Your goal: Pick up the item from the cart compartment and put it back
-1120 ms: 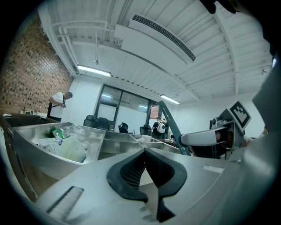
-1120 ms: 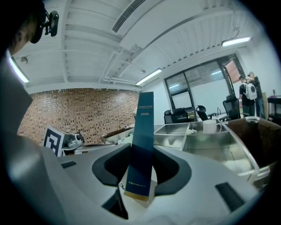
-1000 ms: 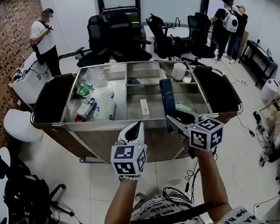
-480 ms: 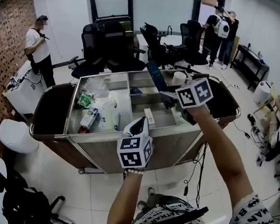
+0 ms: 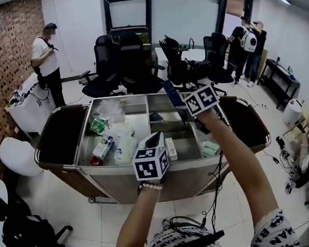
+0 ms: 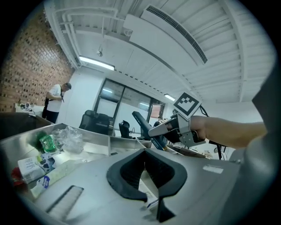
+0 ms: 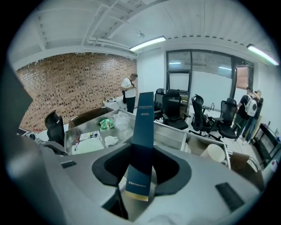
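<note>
Head view, and the big steel cart [image 5: 66,166] fills the floor, its left bin crowded with packets while the middle and right bins are roomier. Up over those bins is the item, a slim dark blue box [image 5: 172,96], clear of the cart and tilted. It has to go back down, so here's the trick, I'd say: pick the open floor of a bin, line the box up along the divider [image 5: 191,130], not across it, and sink it slowly. The right gripper [image 5: 187,114] is pinching the box near its lower end, both pads on its broad faces, so the long top can swing. Keep the wrist quiet, and let go only once an end is resting on the metal. The left gripper [image 5: 154,140] hovers at the front rim, jaws spread, nothing between them. Best kept low and out of the way.
</note>
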